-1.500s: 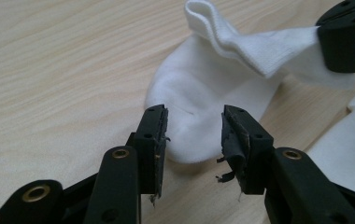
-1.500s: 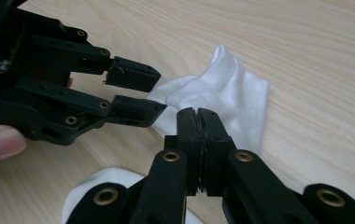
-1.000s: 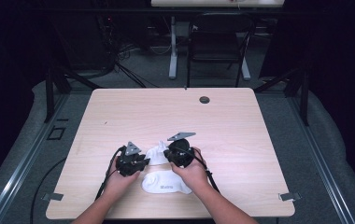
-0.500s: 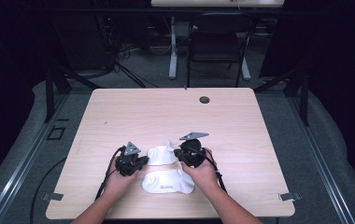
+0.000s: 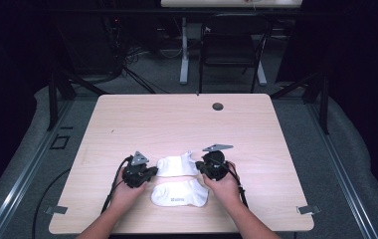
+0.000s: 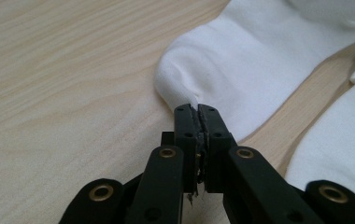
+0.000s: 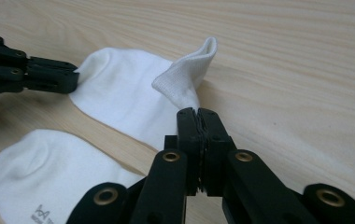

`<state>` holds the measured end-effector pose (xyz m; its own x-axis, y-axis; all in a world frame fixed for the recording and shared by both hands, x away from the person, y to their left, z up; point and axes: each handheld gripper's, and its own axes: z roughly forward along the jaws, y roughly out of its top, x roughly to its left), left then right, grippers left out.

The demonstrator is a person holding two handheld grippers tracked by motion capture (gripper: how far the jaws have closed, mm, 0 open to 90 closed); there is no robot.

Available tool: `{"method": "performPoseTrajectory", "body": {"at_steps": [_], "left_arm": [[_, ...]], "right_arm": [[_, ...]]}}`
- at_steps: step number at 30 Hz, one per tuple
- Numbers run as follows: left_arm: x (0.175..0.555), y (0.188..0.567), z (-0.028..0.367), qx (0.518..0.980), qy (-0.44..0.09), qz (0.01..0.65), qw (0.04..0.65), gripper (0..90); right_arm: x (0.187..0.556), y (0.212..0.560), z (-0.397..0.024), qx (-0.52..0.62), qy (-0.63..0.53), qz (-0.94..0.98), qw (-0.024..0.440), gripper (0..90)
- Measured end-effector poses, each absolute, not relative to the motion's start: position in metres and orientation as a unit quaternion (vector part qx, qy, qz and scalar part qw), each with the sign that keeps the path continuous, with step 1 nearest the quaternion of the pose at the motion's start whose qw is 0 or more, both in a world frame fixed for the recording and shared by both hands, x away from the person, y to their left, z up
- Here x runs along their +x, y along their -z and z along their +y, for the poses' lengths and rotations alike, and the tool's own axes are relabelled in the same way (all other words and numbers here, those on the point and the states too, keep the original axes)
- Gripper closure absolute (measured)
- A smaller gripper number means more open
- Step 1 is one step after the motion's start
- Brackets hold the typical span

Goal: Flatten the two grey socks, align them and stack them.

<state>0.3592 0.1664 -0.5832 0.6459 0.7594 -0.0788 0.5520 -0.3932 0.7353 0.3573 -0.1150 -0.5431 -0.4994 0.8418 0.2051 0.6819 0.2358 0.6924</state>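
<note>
— White cotton, two ankle socks on a light wooden table. Where exactly?

— Near the front edge, around six o'clock on the tabletop. Upper sock stretched crosswise between both grippers; lower sock lying flat just below, toward the person, apart from the jaws, with small grey print near one end.

— Left gripper?

— At nine o'clock of the upper sock. Jaws pressed together after just closing, pinching the rounded toe end of the fabric, as seen close up in the left gripper view. No gap between the pads; a thin fold of cloth caught at the tips.

— And the right gripper?

— At three o'clock of the same sock. Jaws fully together too, clamped on the ribbed cuff end. Cuff standing up in a small peak beyond the tips, pointing toward twelve o'clock in the right gripper view.

— Sock taut?

— Lying mostly flat on the wood, slightly drawn out between the two grips. Left gripper's black jaws visible at ten o'clock in the right gripper view, holding the far end.

— Anything else on the table?

— Small dark round grommet near the far edge, toward one o'clock, well apart from the socks.
</note>
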Motion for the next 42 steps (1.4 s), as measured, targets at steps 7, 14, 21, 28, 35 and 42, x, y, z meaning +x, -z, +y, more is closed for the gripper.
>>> {"method": "performPoseTrajectory", "body": {"at_steps": [7,14,21,28,35,42], "left_arm": [[0.358,0.583,0.167,0.823,-0.133,0.399,0.382,87.5],[0.358,0.583,0.167,0.823,-0.132,0.399,0.384,87.3],[0.357,0.583,0.168,0.821,-0.126,0.403,0.385,85.4],[0.358,0.578,0.169,0.817,-0.13,0.402,0.391,80.9],[0.361,0.574,0.168,0.815,-0.141,0.403,0.393,72.4],[0.364,0.577,0.167,0.812,-0.137,0.412,0.389,69.1]], "right_arm": [[0.36,0.556,-0.127,0.509,-0.365,0.773,0.1,89.0],[0.36,0.564,-0.132,0.517,-0.355,0.773,0.089,85.6],[0.36,0.559,-0.138,0.52,-0.372,0.763,0.094,76.0],[0.362,0.56,-0.138,0.513,-0.38,0.763,0.102,69.9],[0.365,0.559,-0.135,0.509,-0.377,0.766,0.112,66.9],[0.37,0.553,-0.131,0.503,-0.375,0.768,0.124,64.5]]}}
